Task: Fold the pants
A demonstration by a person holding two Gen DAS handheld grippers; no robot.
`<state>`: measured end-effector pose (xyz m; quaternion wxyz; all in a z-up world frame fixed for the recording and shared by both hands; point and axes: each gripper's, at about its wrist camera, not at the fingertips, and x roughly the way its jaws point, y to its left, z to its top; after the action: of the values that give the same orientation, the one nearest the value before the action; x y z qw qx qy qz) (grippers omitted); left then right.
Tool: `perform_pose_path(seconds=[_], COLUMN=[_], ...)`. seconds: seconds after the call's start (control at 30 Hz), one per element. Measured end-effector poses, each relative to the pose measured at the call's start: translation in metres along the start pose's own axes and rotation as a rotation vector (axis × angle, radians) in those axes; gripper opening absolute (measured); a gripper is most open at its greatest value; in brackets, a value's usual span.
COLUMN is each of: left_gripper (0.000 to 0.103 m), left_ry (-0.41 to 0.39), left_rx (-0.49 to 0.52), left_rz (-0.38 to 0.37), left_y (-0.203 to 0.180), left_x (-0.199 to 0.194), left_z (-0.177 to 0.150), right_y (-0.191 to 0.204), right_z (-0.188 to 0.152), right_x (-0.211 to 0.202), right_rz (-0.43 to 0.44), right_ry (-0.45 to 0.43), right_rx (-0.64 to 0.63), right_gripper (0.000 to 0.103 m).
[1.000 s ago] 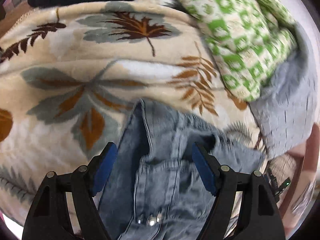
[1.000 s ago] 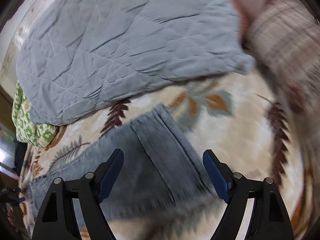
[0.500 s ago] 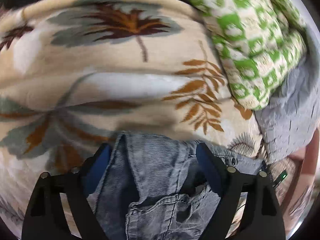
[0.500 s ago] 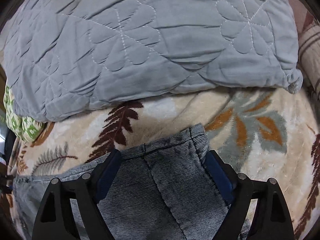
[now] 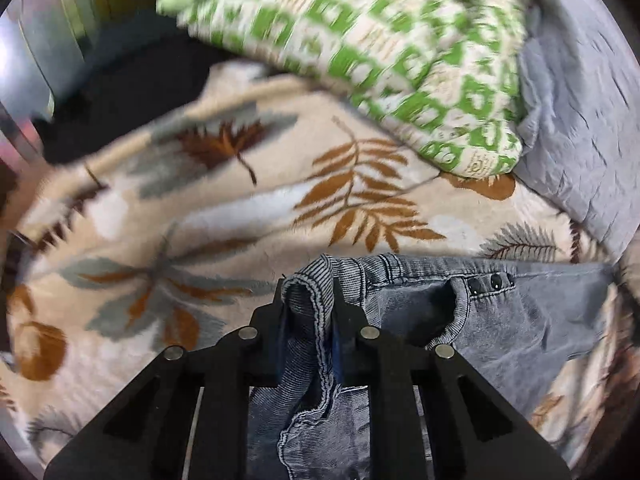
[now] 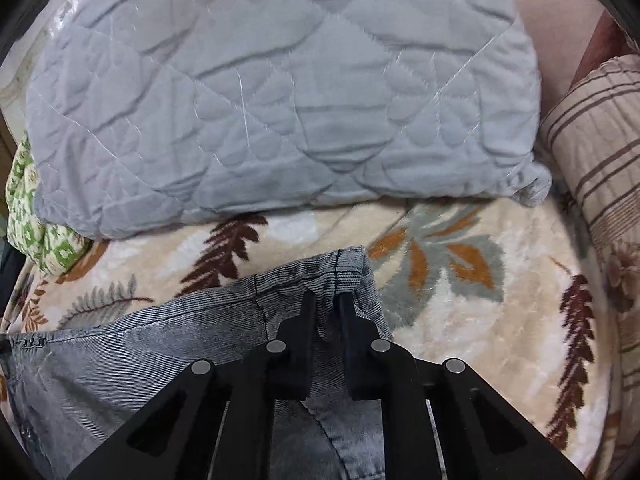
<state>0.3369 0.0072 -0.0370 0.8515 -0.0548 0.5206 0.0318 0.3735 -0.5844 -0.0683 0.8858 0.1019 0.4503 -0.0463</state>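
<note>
1. Gripping the waistband, my left claw (image 5: 310,312) has its jaws drawn narrow on a bunched fold of the pants (image 5: 500,320), low in the centre of the left wrist view
2. My right claw (image 6: 325,312) is likewise pinched narrow on cloth just below the leg hem, low centre of the right wrist view
3. From the left claw, the pants run out toward the right of the frame, past the dark snaps (image 5: 490,282); from the right claw, they run away to the lower left
4. So I judge the long axis lies stretched between my two claws, one at each end, neither nearer the middle; the coming fold turns on bringing hem and waistband together along that line
5. All of it rests on the bed's leaf-print blanket (image 5: 200,208), with a grey quilt (image 6: 280,100) filling the upper frame beyond the hem and a green patterned pillow (image 5: 400,48) at upper right beyond the waistband
6. No containers show in either view
</note>
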Motion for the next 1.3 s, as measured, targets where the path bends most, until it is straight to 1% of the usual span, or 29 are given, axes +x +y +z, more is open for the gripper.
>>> perform_pose_path(seconds=[0.1, 0.27, 0.47, 0.53, 0.57, 0.6, 0.67, 0.73, 0.77, 0.83, 0.9, 0.93, 1.0, 1.03, 1.1, 1.13, 1.17, 1.2, 1.3], left_gripper=[0.015, 0.015, 0.015, 0.015, 0.015, 0.015, 0.014, 0.010, 0.010, 0.010, 0.010, 0.010, 0.010, 0.010, 0.010, 0.010, 0.010, 0.010, 0.011], left_ry=[-0.081, -0.191, -0.292, -0.313, -0.323, -0.328, -0.334, -0.342, -0.345, -0.330, -0.291, -0.268, -0.215, -0.190, -0.164, -0.155, -0.143, -0.123, -0.067], left_rx=[0.032, 0.064, 0.089, 0.084, 0.079, 0.071, 0.061, 0.058, 0.058, 0.064, 0.089, 0.101, 0.089, 0.073, 0.048, 0.049, 0.047, 0.034, -0.025], left_rz=[0.034, 0.053, 0.046, 0.034, 0.027, 0.018, -0.003, -0.009, -0.018, -0.045, -0.040, -0.031, -0.040, -0.062, -0.079, -0.082, -0.085, -0.099, -0.177], left_y=[-0.006, -0.017, -0.018, -0.015, -0.012, -0.008, -0.002, 0.004, 0.008, 0.015, 0.016, 0.016, 0.017, 0.017, 0.016, 0.014, 0.012, 0.012, 0.023], left_x=[-0.027, -0.073, -0.131, -0.146, -0.155, -0.162, -0.172, -0.182, -0.187, -0.191, -0.184, -0.179, -0.165, -0.160, -0.150, -0.146, -0.143, -0.139, -0.129], left_z=[-0.007, -0.025, -0.063, -0.077, -0.087, -0.097, -0.114, -0.130, -0.140, -0.162, -0.177, -0.184, -0.185, -0.184, -0.180, -0.178, -0.177, -0.175, -0.175], right_y=[-0.007, -0.011, -0.027, -0.035, -0.037, -0.040, -0.048, -0.056, -0.060, -0.065, -0.070, -0.072, -0.077, -0.079, -0.080, -0.079, -0.078, -0.076, -0.078], right_z=[0.001, -0.007, -0.041, -0.058, -0.068, -0.079, -0.101, -0.124, -0.135, -0.158, -0.182, -0.193, -0.204, -0.207, -0.207, -0.205, -0.204, -0.201, -0.182], right_x=[-0.024, -0.070, -0.135, -0.158, -0.171, -0.184, -0.209, -0.228, -0.235, -0.244, -0.245, -0.243, -0.234, -0.227, -0.213, -0.204, -0.196, -0.186, -0.155], right_rz=[0.008, 0.041, 0.086, 0.106, 0.110, 0.116, 0.137, 0.143, 0.146, 0.158, 0.156, 0.149, 0.151, 0.162, 0.177, 0.177, 0.183, 0.196, 0.203], right_ry=[-0.038, -0.096, -0.153, -0.168, -0.178, -0.189, -0.211, -0.214, -0.214, -0.199, -0.160, -0.132, -0.092, -0.069, -0.031, -0.020, -0.017, -0.009, -0.009], right_rx=[0.013, 0.061, 0.140, 0.165, 0.175, 0.183, 0.213, 0.235, 0.243, 0.264, 0.277, 0.286, 0.328, 0.358, 0.391, 0.407, 0.419, 0.429, 0.459], right_gripper=[0.010, 0.010, 0.010, 0.008, 0.003, 0.000, 0.000, 0.000, 0.000, 0.000, 0.000, 0.006, 0.007, 0.010, 0.026, 0.042, 0.055, 0.059, 0.060])
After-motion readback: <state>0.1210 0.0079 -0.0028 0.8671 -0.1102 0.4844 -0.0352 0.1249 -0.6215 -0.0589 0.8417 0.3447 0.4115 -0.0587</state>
